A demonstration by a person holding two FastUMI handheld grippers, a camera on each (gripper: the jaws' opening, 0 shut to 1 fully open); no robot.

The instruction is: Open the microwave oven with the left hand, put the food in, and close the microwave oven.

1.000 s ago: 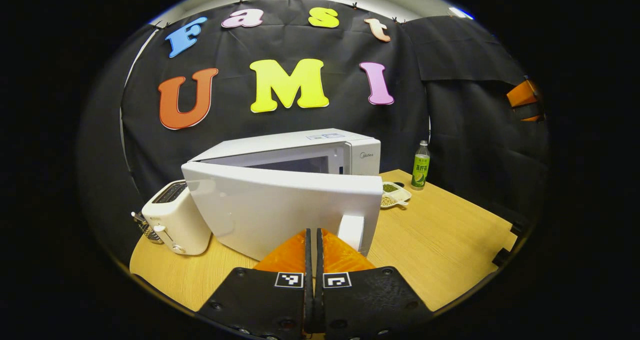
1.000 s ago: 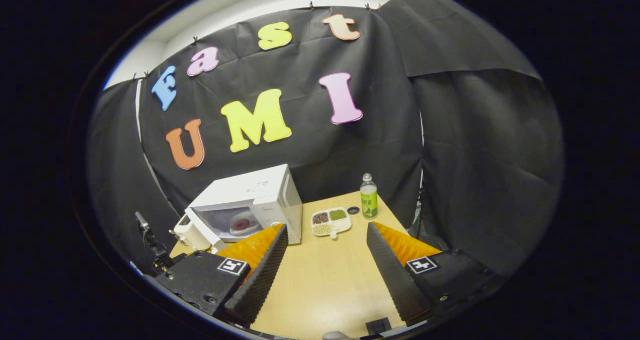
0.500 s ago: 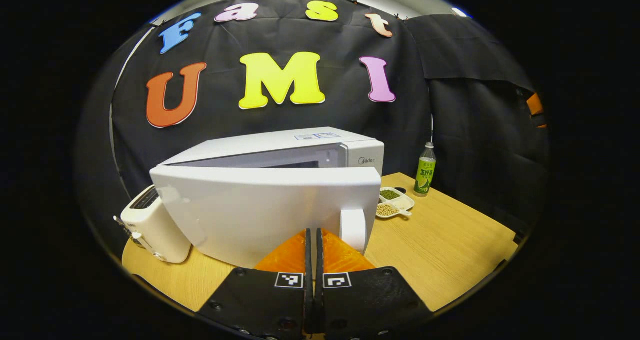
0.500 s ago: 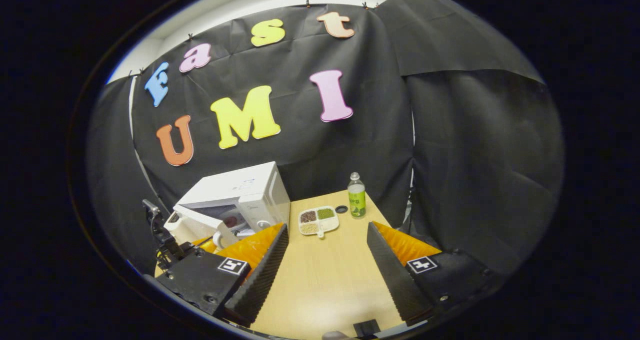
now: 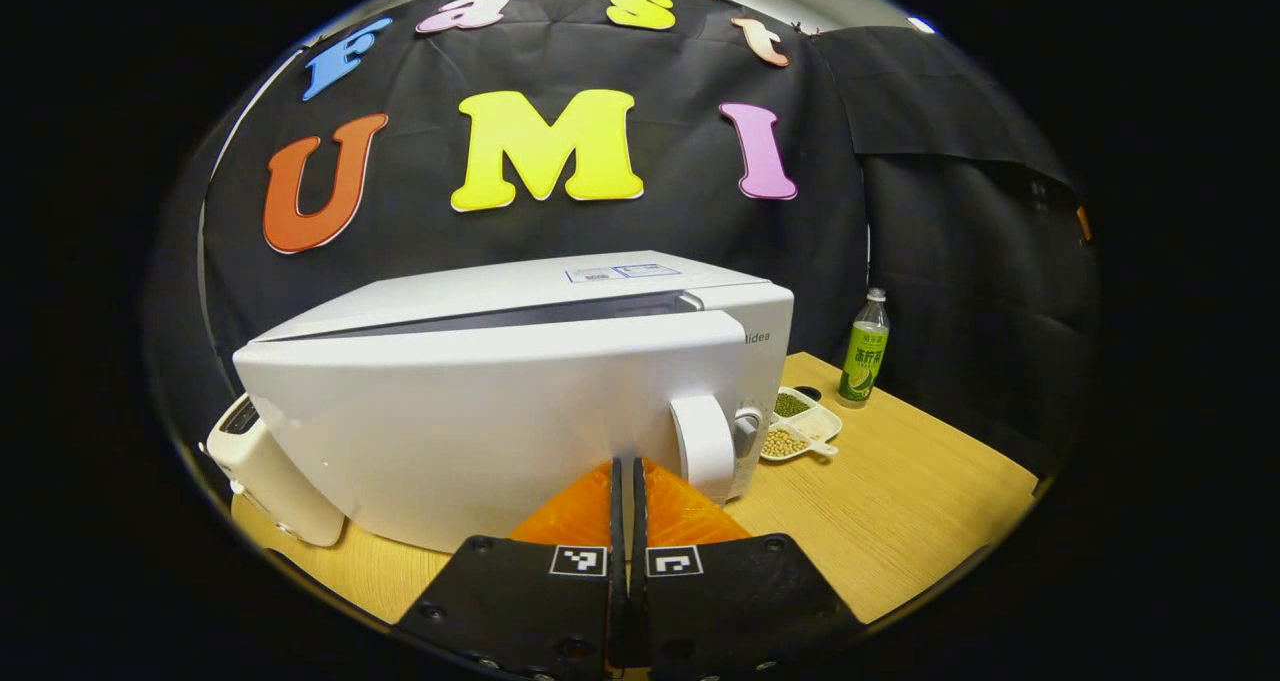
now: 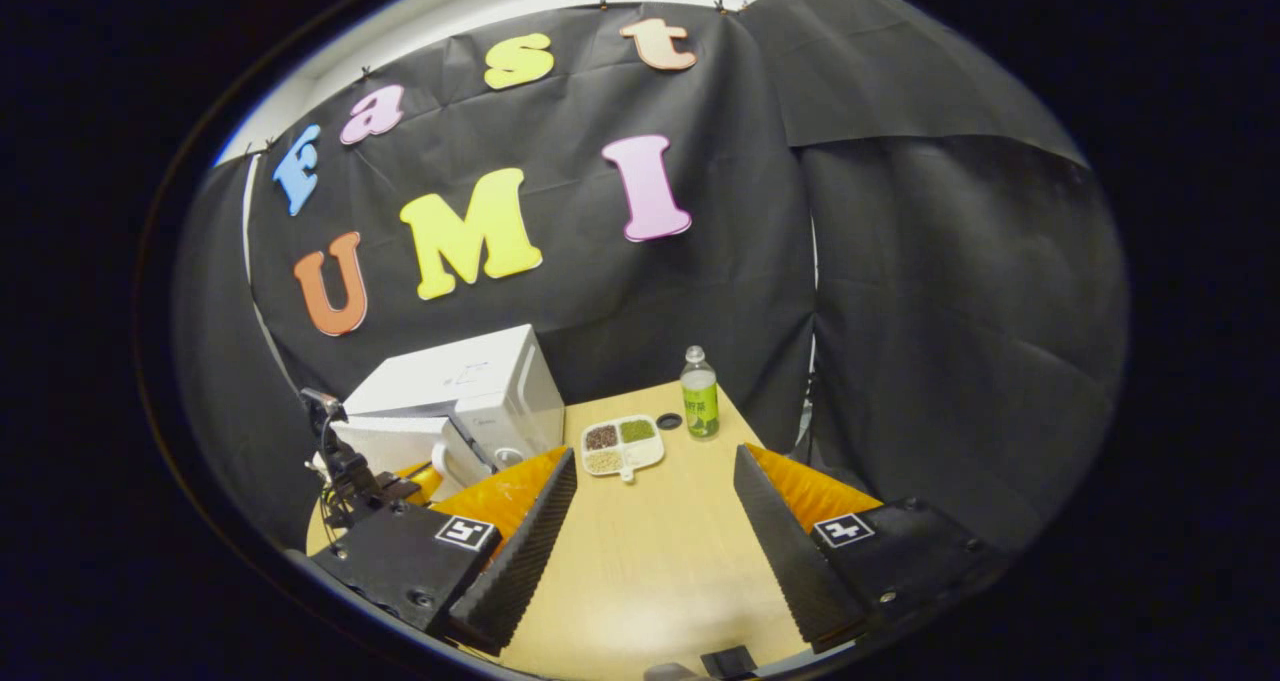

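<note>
The white microwave (image 5: 560, 281) stands on the wooden table, its door (image 5: 480, 421) swung almost against the body with only a narrow gap along the top. My left gripper (image 5: 627, 471) is shut with nothing between its fingers, and its tips rest against the door's outer face just left of the white handle (image 5: 700, 446). In the right gripper view the microwave (image 6: 470, 381) sits at the left with the left gripper (image 6: 350, 476) in front of it. My right gripper (image 6: 655, 456) hangs open and empty above the table. The oven's inside is hidden.
A white toaster (image 5: 265, 471) stands left of the microwave. To its right lie a divided dish of beans (image 5: 800, 426), a green bottle (image 5: 863, 351) and a small dark cap (image 6: 669, 421). Bare table top (image 5: 900, 501) stretches to the right.
The microwave door has swung from wide open to nearly shut as my left gripper moved forward against it. The plate seen inside earlier is now hidden. The right gripper stayed open.
</note>
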